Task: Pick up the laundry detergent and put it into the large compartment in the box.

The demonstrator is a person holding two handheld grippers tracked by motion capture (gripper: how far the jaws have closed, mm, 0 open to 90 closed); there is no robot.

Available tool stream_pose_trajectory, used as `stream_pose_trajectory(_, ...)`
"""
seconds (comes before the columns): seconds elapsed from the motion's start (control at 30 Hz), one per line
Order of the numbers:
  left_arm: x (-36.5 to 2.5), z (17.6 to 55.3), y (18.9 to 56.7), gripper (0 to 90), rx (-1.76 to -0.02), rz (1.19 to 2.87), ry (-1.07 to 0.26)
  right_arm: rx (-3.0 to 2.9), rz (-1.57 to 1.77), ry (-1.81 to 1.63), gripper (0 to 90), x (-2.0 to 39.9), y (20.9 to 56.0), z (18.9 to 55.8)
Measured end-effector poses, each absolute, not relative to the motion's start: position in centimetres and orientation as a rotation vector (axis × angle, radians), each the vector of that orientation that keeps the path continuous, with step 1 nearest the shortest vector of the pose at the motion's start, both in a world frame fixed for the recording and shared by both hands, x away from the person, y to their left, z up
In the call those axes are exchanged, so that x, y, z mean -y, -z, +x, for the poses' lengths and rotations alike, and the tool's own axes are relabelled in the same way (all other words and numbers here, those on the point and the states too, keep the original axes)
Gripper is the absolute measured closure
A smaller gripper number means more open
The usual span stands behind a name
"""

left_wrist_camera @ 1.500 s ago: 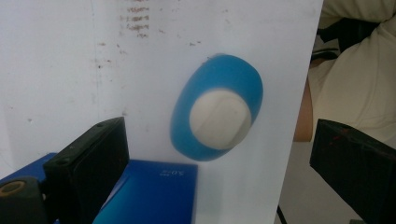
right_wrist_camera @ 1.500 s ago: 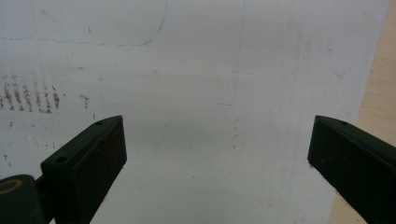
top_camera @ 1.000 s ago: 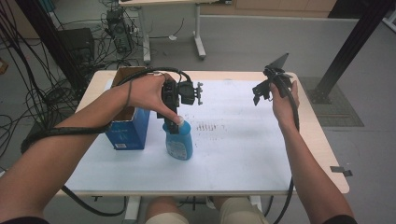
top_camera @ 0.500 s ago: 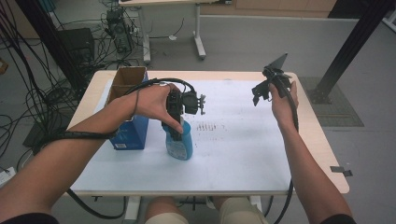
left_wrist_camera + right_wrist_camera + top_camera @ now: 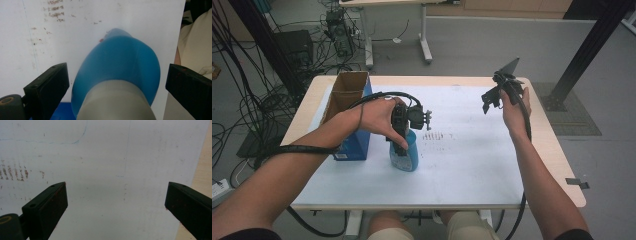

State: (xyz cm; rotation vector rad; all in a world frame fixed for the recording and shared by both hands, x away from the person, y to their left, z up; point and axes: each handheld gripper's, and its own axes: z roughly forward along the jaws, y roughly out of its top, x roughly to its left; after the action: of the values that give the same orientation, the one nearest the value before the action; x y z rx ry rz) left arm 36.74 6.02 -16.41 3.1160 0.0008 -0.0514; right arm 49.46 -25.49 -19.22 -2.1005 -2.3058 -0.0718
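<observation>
Left gripper [image 5: 404,145] hung straight over the blue bottle [image 5: 406,156], which stood upright on the white sheet [image 5: 472,160] covering the table [image 5: 557,165], at about 8 o'clock from the sheet's centre in the high view. In the left gripper view the bottle [image 5: 120,67] sat between the two black jaws, pale cap nearest the camera, blue body below; jaws spread wide, a clear gap on either side, neither pad touching plastic. So: grasp lined up, not yet made. Judged the work as early, with the reach done and the closing, lifting and placing all left. The blue box [image 5: 349,122] stood just beside the bottle at its 9 o'clock, top flaps open, brown inside; possibly where the bottle was meant to go, though nothing confirmed that. Right gripper [image 5: 494,97] was held up clear of the table at about 2 o'clock, well apart from bottle and box. The right gripper view looked down on bare sheet [image 5: 112,170] with faint brown smudges and a thin blue pen line; jaws released, wide, holding nothing. That hand looked idle, waiting its turn. Risk noted as a judgement: the bottle was tall and smooth, and the jaws would need to close squarely on the neck or shoulder or it could tip.
</observation>
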Motion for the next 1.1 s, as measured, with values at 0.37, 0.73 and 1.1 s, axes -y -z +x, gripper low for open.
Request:
stream_pose_trajectory(0.37, -5.68, 36.57, 16.49, 5.8, 0.022, 3.115, 0.045, 2.298, -2.092, 0.062, 4.5, 25.47, 19.51, 49.73)
stream_pose_trajectory(0.73, -5.52, 36.48, 16.29, 5.6, 0.031, 3.124, 0.04, 2.3, -2.089, 0.064, 4.5, 25.44, 19.51, 49.73)
stream_pose_trajectory(1.1, -5.63, 36.35, 16.13, 5.2, 0.033, 3.125, 0.028, 2.303, -2.089, 0.067, 4.5, 25.33, 19.5, 49.7)
